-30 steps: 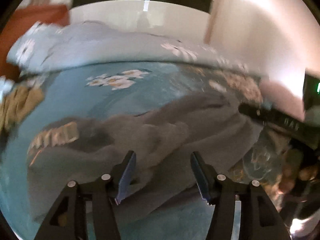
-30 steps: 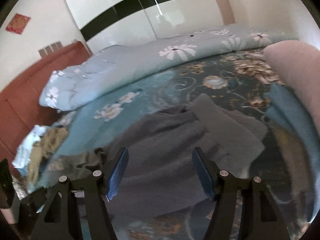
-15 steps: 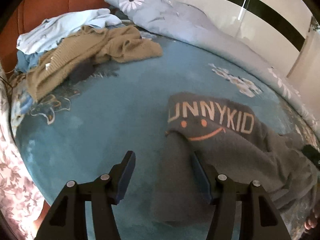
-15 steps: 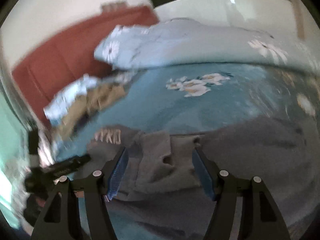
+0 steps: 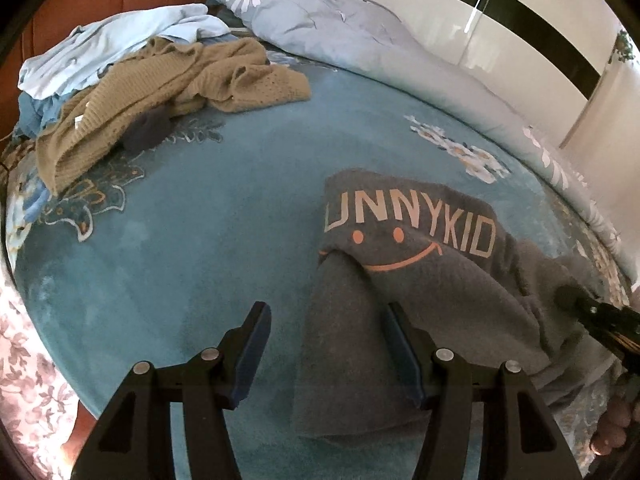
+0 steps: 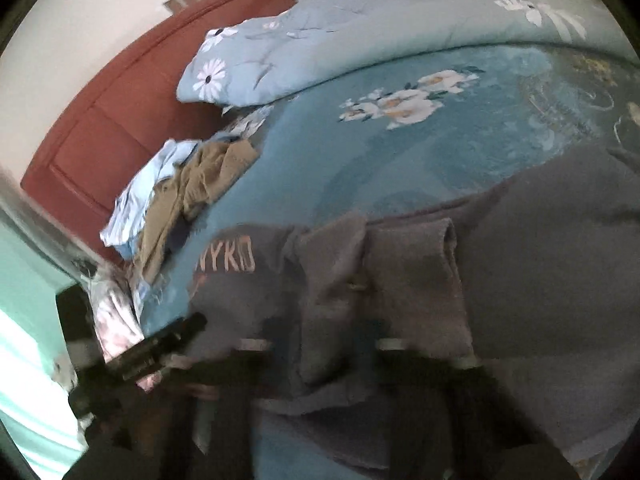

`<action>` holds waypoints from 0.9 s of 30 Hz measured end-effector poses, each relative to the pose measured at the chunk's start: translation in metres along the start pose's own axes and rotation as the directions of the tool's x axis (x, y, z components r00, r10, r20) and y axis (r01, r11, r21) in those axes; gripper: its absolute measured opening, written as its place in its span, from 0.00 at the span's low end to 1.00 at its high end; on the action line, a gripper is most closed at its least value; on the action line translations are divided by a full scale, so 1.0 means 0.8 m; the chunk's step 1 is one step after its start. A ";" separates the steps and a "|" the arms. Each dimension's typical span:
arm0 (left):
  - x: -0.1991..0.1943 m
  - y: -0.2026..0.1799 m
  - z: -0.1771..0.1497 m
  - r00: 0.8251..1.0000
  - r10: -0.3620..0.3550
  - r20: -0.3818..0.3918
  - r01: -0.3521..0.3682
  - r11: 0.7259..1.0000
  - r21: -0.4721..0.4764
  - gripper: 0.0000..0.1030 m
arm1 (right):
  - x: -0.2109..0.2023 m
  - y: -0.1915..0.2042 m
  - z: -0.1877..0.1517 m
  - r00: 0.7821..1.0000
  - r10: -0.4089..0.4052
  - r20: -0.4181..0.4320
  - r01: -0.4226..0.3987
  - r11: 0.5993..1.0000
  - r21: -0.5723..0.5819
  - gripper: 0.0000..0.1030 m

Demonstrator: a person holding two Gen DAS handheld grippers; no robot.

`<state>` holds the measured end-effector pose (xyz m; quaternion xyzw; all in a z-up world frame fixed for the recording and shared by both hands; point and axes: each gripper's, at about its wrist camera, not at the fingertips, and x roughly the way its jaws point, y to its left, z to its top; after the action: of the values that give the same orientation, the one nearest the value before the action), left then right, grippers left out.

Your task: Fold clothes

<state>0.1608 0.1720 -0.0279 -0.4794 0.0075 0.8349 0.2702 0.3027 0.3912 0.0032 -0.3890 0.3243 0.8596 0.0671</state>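
Likely to drag unevenly: grey fleece sweatshirt with orange smiley print (image 5: 420, 280) at bed's (image 5: 200, 240) five o'clock, right gripper (image 6: 340, 360) just pinched onto it, left gripper (image 5: 328, 348) spread, one pad on its sleeve.

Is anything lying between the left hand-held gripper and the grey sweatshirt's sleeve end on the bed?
Nothing visible does. The left hand-held gripper hangs open right over the sleeve end of the grey fleece sweatshirt with pale lettering, with only bare teal floral bedspread beside it. The tan knitted sweater lies far off, near the headboard.
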 end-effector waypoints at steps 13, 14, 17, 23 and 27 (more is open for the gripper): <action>-0.001 0.014 0.003 1.000 -0.013 -0.028 0.011 0.999 -0.044 0.63 | -0.066 -0.059 -0.012 0.993 -0.042 0.111 0.031 0.994 0.103 0.08; 0.001 0.014 0.001 0.999 -0.010 -0.035 0.009 0.999 -0.045 0.63 | -0.056 -0.067 -0.018 0.995 -0.048 0.089 0.037 0.992 0.121 0.08; 0.002 0.015 -0.001 0.999 0.017 -0.041 -0.018 0.999 -0.038 0.63 | -0.042 -0.083 -0.028 0.997 -0.040 0.065 0.029 0.986 0.166 0.08; 0.005 0.028 -0.003 0.997 0.047 -0.065 -0.052 0.997 -0.065 0.63 | -0.080 -0.088 -0.036 0.989 -0.063 0.134 0.040 0.984 0.171 0.23; -0.016 0.023 -0.001 0.999 0.039 0.005 -0.038 0.998 -0.059 0.63 | -0.156 -0.122 -0.071 0.909 -0.320 0.266 0.238 0.925 0.297 0.49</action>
<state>0.1582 0.1506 -0.0224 -0.4846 -0.0088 0.8412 0.2398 0.4599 0.4495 0.0151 -0.2800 0.3593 0.8416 0.2902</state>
